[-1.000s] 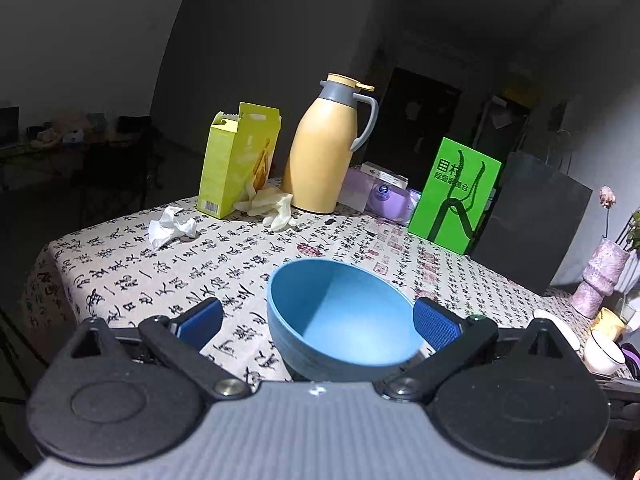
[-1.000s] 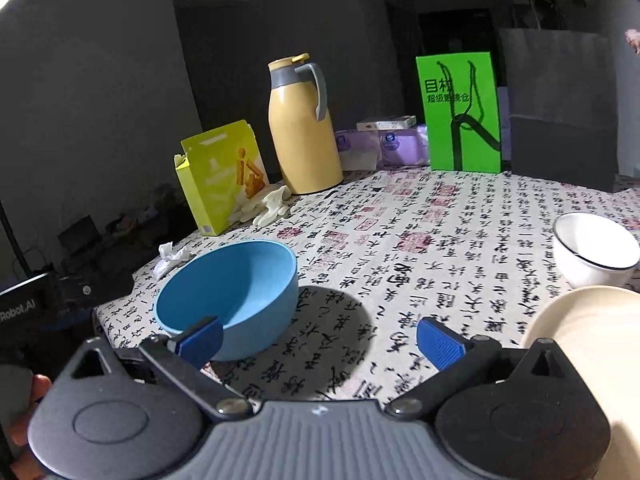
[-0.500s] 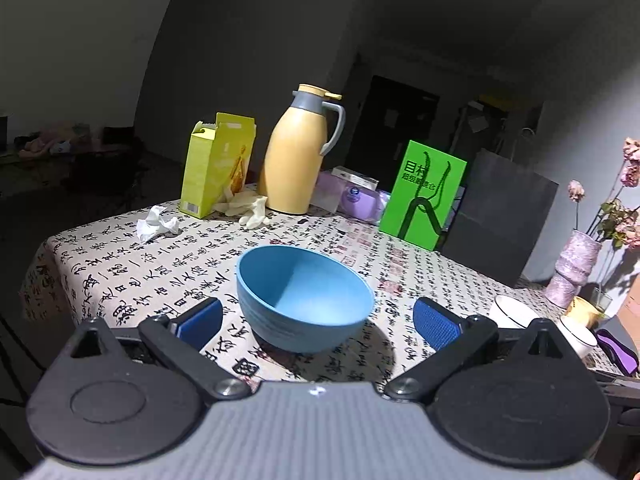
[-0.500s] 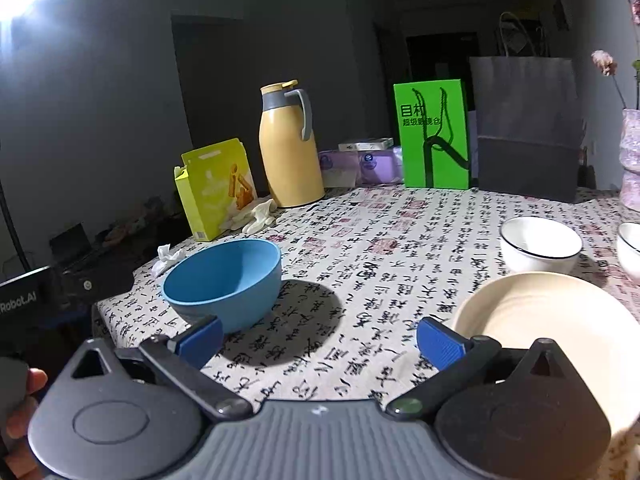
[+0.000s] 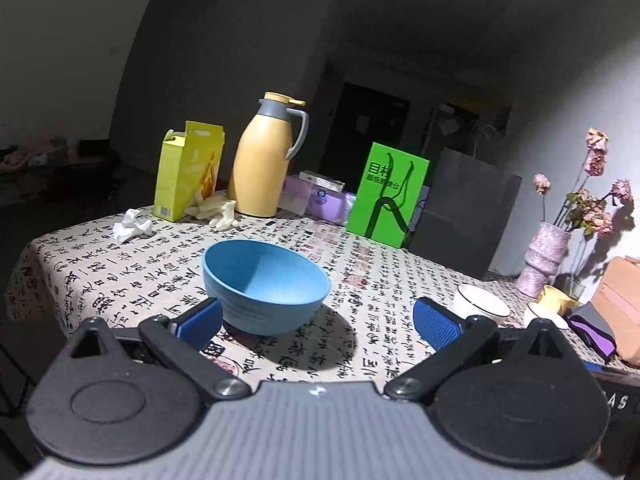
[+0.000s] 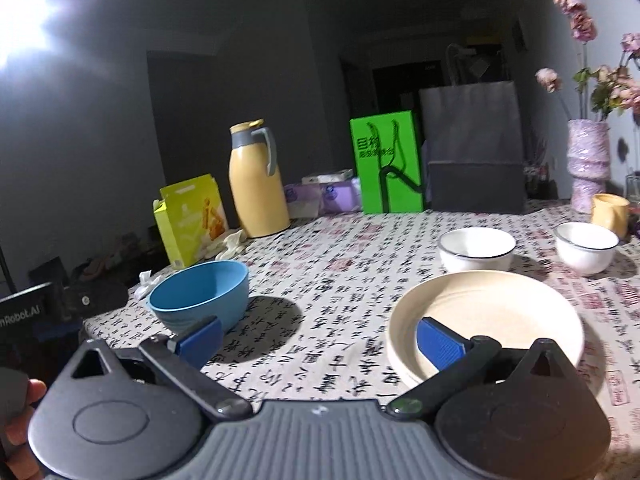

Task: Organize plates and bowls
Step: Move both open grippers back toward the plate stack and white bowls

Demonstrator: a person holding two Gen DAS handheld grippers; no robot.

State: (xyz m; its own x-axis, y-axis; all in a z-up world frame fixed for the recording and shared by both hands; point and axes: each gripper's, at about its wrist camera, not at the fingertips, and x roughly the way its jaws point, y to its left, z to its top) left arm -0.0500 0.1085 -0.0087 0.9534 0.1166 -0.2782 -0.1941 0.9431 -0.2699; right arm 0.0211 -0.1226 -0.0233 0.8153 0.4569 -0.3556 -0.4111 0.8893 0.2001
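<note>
A blue bowl (image 5: 266,286) stands upright on the calligraphy-print tablecloth (image 5: 120,272), just ahead of my left gripper (image 5: 318,322), which is open and holds nothing. In the right wrist view the same blue bowl (image 6: 200,296) sits at the left. A cream plate (image 6: 484,320) lies in front of my right gripper (image 6: 320,338), open, its right finger over the plate's near rim. Two white bowls with dark rims, one (image 6: 476,248) behind the plate and one (image 6: 586,246) further right, stand beyond. The white bowls (image 5: 480,304) also show at the right of the left wrist view.
At the back stand a yellow thermos jug (image 5: 264,156), a yellow-green carton (image 5: 186,170), a green paper bag (image 5: 386,196), a dark bag (image 5: 464,212), purple packs (image 5: 320,198) and a vase with dried flowers (image 6: 586,168). A yellow cup (image 6: 608,210) sits near the vase. A crumpled tissue (image 5: 130,226) lies by the left edge.
Both grippers have pulled back and up from the table. The blue bowl, between the left fingers a second ago, now stands free ahead of them. More of the plate and white bowls shows.
</note>
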